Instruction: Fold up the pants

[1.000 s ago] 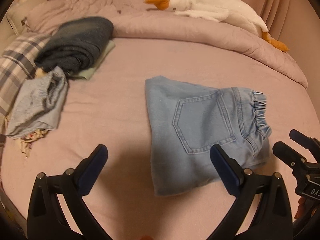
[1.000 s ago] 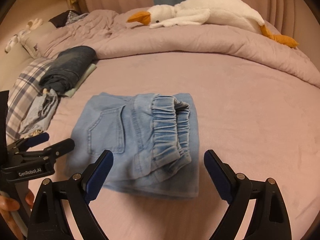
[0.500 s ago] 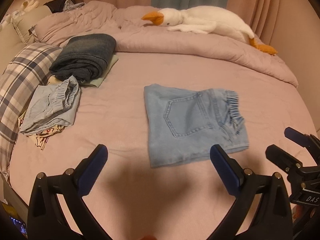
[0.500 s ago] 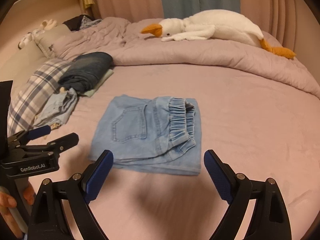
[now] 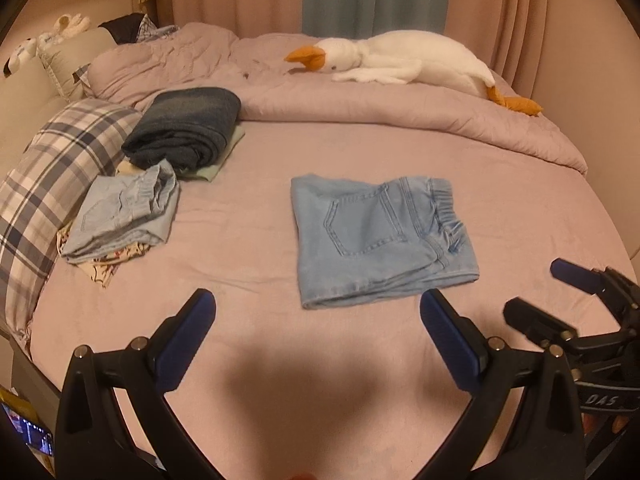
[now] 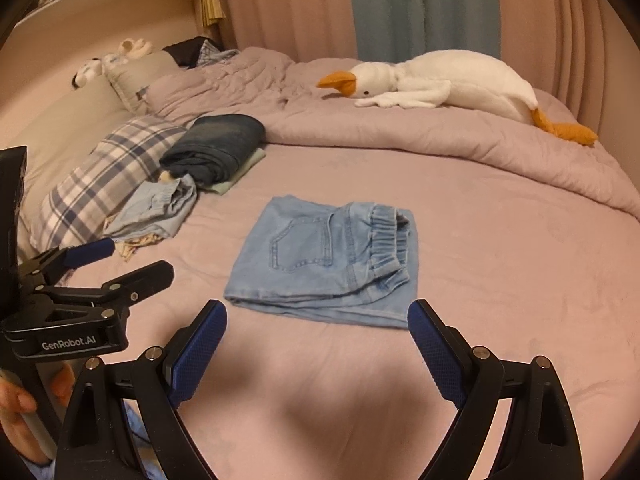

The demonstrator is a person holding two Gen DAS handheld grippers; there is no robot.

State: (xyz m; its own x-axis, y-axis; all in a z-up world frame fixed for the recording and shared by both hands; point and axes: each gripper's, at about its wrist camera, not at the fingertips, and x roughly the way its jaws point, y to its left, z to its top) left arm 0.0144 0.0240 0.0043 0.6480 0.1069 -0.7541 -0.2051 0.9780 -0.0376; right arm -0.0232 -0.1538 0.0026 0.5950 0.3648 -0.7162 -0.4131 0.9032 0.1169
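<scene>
Light blue denim pants [image 5: 376, 236] [image 6: 332, 264] lie folded into a compact rectangle on the pink bedsheet, back pocket up, elastic waistband at the right. My left gripper [image 5: 318, 312] hovers open, short of the fold's near edge, with nothing between its blue pads. My right gripper [image 6: 318, 320] is also open and empty, just before the pants' near edge. In the left wrist view the right gripper [image 5: 544, 296] shows at the right edge; in the right wrist view the left gripper [image 6: 120, 260] shows at the left, held by a hand [image 6: 16, 404].
A folded dark denim garment [image 5: 184, 128] on a pale green one and a second light denim piece [image 5: 124, 212] lie at the left beside a plaid pillow [image 5: 52, 184]. A white goose plush [image 5: 404, 60] rests on the bunched duvet [image 5: 400, 116] at the back.
Both grippers have drawn back and up from the folded pants, which now look smaller and farther off. The pants lie as before. Both grippers stay open.
</scene>
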